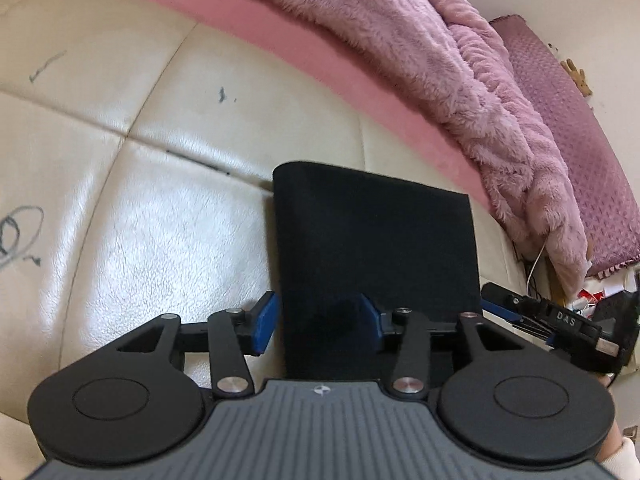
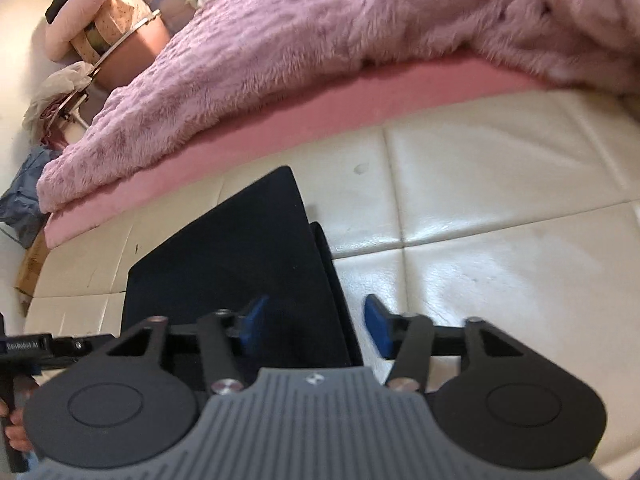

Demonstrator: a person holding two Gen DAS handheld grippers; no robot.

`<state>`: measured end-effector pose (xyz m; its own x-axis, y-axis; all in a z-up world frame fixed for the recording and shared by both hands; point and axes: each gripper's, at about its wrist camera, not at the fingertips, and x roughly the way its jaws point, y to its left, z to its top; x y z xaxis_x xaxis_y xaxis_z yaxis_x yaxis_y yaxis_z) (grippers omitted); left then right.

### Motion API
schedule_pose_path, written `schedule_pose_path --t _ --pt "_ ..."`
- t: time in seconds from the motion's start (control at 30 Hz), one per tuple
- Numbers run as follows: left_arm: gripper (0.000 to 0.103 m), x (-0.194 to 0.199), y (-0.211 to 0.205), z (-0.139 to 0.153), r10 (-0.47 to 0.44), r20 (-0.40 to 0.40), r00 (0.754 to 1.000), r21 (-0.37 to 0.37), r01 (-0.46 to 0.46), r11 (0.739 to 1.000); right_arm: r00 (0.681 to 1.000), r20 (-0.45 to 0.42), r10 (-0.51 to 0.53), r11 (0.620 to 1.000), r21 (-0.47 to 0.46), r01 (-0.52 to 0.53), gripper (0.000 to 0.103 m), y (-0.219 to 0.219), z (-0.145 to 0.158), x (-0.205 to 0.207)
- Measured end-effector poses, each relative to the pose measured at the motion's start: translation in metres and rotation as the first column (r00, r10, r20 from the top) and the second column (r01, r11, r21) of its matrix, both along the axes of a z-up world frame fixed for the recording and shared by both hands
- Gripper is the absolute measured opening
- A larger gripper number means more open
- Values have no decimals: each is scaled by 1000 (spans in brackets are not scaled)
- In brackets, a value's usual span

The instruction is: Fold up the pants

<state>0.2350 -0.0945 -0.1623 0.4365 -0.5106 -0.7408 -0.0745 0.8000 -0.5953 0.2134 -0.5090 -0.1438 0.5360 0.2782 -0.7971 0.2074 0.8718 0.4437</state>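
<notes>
Left gripper (image 1: 318, 322), black linkage with blue pads, jaws released, straddling the near left edge of the one pair of dark navy folded pants (image 1: 372, 248); one pad sits on the cloth, the other over bare cushion, no squeeze visible. Right gripper (image 2: 316, 324) same build, jaws apart, straddling the pants (image 2: 240, 264) right edge where a second folded layer peeks out at 1 o'clock; not pinching. Pants lie flat as a neat rectangle on the cream quilted leather cushion (image 1: 132, 184), four edges straight. Open cushion at 9 o'clock in the left view, at 3 o'clock in the right view. Beyond, at 12 o'clock, one pink mattress edge (image 2: 248, 140), then one fluffy mauve blanket (image 2: 320, 40) on top. Counts: two grippers, one pants.
</notes>
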Motion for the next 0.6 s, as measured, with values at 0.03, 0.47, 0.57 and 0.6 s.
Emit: schedule_pose_path --t 0.03,0.47,0.57,0.6 --pt "51 0 0 -2 -1 -1 1000 -4 1 1000 1000 -11 2 1000 24 -2 55 -3 -5 4" --pt "57 8 6 -17 -27 -3 1000 -67 27 997 999 -36 7 966 260 3 55 -33 -43 15" --pt "58 10 8 -20 -29 -2 1000 -93 29 995 999 -51 -13 944 330 29 55 -42 -49 16" --pt "60 10 9 -21 -30 -2 1000 -104 29 994 998 -54 -13 939 342 30 55 -44 -51 17"
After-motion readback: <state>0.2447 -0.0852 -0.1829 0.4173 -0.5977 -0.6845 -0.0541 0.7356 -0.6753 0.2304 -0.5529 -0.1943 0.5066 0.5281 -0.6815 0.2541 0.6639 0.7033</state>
